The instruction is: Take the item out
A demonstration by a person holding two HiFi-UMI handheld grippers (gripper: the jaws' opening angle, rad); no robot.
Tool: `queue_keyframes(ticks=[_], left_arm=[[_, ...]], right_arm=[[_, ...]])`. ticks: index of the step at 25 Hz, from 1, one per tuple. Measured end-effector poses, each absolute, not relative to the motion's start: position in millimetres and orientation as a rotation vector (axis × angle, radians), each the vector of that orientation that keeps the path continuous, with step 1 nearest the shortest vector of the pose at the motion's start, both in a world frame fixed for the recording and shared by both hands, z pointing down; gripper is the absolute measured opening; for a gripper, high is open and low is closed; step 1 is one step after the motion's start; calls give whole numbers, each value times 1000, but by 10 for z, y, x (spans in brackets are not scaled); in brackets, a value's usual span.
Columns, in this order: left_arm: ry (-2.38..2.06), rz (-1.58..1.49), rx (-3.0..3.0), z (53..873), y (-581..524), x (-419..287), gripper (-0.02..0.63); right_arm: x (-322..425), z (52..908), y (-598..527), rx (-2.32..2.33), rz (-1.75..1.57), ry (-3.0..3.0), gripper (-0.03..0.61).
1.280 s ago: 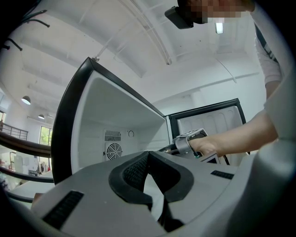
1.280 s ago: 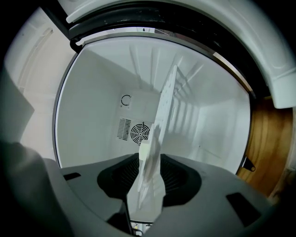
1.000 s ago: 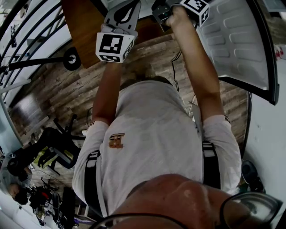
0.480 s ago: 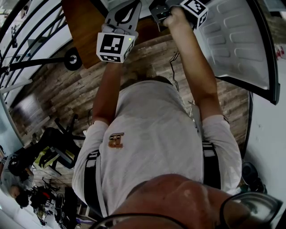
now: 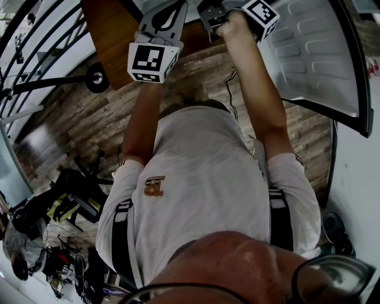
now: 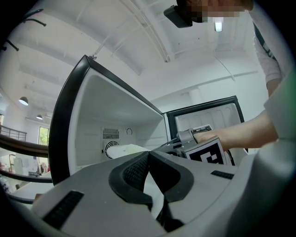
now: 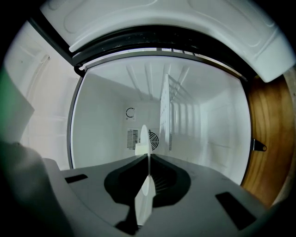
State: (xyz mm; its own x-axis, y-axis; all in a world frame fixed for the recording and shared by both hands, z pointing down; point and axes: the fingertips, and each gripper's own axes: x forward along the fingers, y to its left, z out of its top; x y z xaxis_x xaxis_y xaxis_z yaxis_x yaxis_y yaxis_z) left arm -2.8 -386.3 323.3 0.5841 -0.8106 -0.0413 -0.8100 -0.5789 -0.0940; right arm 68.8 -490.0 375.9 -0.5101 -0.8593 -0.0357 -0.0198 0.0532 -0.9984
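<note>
Bright gripper views, dim head view.
A ceiling lamp (image 6: 217,25) lights evenly; fisheye bends and darkens every edge; the thin white sheet (image 7: 144,203) in my right jaws blurs close up.

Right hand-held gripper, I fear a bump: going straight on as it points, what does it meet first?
Likely the vent grille on the compartment's back wall, with the pinched thin white item touching first; depth unclear.

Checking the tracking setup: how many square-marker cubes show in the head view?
2. The left gripper's cube is upper centre-left; the right gripper's cube is at the top edge, beside the open white door. None appears hidden.
</note>
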Motion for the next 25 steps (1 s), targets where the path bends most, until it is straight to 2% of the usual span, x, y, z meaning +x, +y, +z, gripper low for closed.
queue_keyframes(ticks=[25], left_arm=[[1382,-2,-2717,3189,-4004,-46,18]], right_arm=[[722,3537,-4874,-887,-1465,1654,37]])
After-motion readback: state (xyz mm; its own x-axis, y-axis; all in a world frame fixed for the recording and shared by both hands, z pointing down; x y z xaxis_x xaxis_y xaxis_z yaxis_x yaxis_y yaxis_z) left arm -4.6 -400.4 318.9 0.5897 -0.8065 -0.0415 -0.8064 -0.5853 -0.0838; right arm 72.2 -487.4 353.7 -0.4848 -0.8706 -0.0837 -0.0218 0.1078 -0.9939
